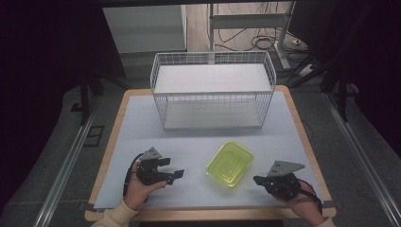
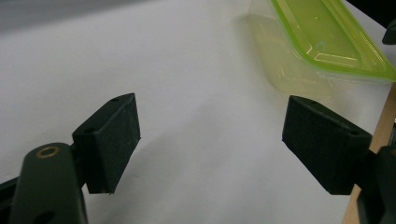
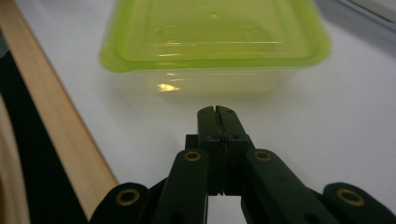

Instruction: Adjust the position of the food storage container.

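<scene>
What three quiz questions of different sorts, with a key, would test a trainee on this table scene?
1. True or false: the fingers of the right gripper are pressed together with nothing between them.
2. Which thing lies between the two grippers on the table? A) the white wire basket B) the yellow-green lidded container C) a cable
3. Fill in: the fingers of the left gripper stand ____ apart.

Key: 1 true; 2 B; 3 wide
</scene>
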The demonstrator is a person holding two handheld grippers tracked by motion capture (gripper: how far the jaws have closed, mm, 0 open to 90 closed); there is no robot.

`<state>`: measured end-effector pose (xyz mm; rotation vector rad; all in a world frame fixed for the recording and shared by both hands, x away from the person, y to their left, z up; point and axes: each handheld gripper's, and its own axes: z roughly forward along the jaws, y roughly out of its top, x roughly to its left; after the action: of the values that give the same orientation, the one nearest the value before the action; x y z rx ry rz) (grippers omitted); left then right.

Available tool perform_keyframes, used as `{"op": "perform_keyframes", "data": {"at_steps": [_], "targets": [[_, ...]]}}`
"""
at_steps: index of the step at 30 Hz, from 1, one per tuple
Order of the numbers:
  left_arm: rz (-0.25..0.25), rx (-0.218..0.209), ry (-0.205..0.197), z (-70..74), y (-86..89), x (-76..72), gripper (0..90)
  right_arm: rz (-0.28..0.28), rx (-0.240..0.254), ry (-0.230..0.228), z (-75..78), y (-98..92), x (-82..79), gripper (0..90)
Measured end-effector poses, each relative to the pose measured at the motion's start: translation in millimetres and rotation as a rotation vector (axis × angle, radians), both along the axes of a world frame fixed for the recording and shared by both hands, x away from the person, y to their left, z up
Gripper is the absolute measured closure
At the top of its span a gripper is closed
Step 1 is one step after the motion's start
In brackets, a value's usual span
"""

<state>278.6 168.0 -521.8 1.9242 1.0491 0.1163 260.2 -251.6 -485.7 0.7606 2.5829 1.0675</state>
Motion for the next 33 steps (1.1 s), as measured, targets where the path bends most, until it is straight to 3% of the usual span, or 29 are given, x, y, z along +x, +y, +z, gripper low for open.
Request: {"op": "perform_keyframes", "data": {"at_steps": [10, 26, 33], "targets": [[0.002, 0.001, 0.003, -0.5, 0.2, -0.3, 18.5, 0.105, -0.027, 0.031, -6.8, 30.3, -6.0, 89.4], [0.002, 0.0, 0.001, -0.3, 0.9, -0.9, 18.6, 0.156, -0.075, 0.038, -17.9, 56.0, -2.7, 89.4], [-0.002, -0.001, -0.003, 0.2, 1.2, -0.7, 18.5, 0.163, -0.074, 0.035, -18.4, 61.3, -2.2, 89.4]]}}
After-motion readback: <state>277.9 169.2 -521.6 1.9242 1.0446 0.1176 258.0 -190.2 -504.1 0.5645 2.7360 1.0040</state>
